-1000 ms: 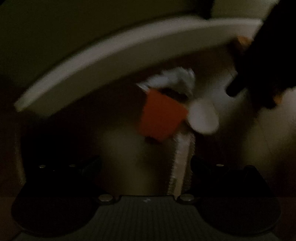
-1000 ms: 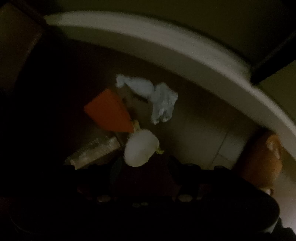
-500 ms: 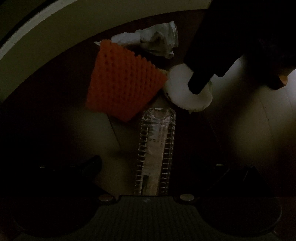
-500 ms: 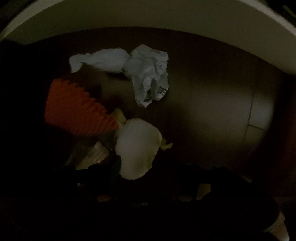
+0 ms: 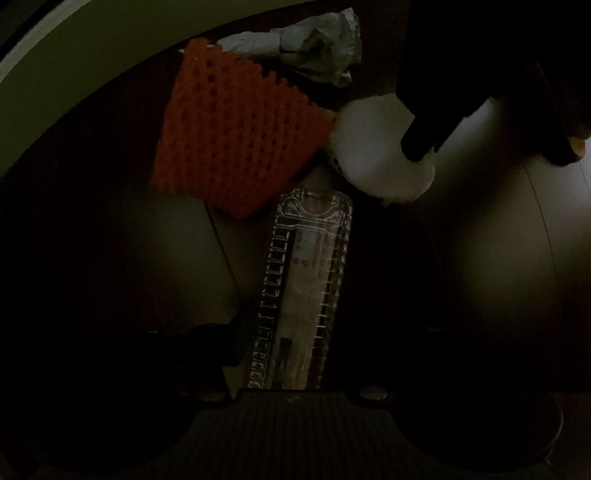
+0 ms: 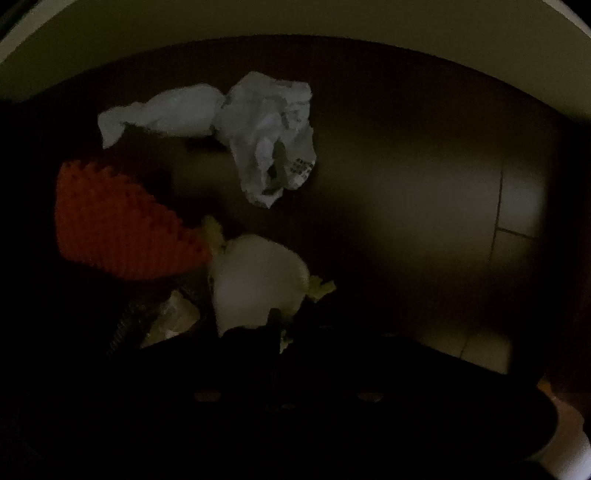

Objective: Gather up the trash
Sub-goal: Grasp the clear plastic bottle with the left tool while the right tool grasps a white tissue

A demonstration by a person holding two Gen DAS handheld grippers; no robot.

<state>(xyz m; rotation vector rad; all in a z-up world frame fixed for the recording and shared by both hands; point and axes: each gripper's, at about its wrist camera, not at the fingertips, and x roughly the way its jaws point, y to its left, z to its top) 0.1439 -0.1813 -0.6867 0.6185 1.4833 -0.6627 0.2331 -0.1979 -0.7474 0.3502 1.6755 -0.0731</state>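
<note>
On a dim tiled floor lies a clear ribbed plastic bottle point(image 5: 303, 288), running lengthwise between the fingers of my left gripper point(image 5: 295, 339). Those jaws are closing on it, and the left finger sits against the bottle's side. An orange foam net point(image 5: 236, 136) overlaps the bottle's far end, with crumpled grey-white paper point(image 5: 306, 51) behind it. My right gripper point(image 6: 273, 325) is shut on the near edge of a white rounded lump point(image 6: 258, 280). The left wrist view shows that gripper's dark tip point(image 5: 417, 147) on the same lump point(image 5: 373, 147). The net point(image 6: 118, 229) and paper point(image 6: 258, 129) also show in the right wrist view.
A pale curved wall or skirting point(image 6: 332, 18) runs behind the trash, also seen at the upper left point(image 5: 55, 74). Lighter floor tiles point(image 6: 517, 206) lie to the right. Most of the scene is in deep shadow.
Both grippers have dropped close to the floor. The left jaws have narrowed around the bottle. The right jaws have come together on the white lump.
</note>
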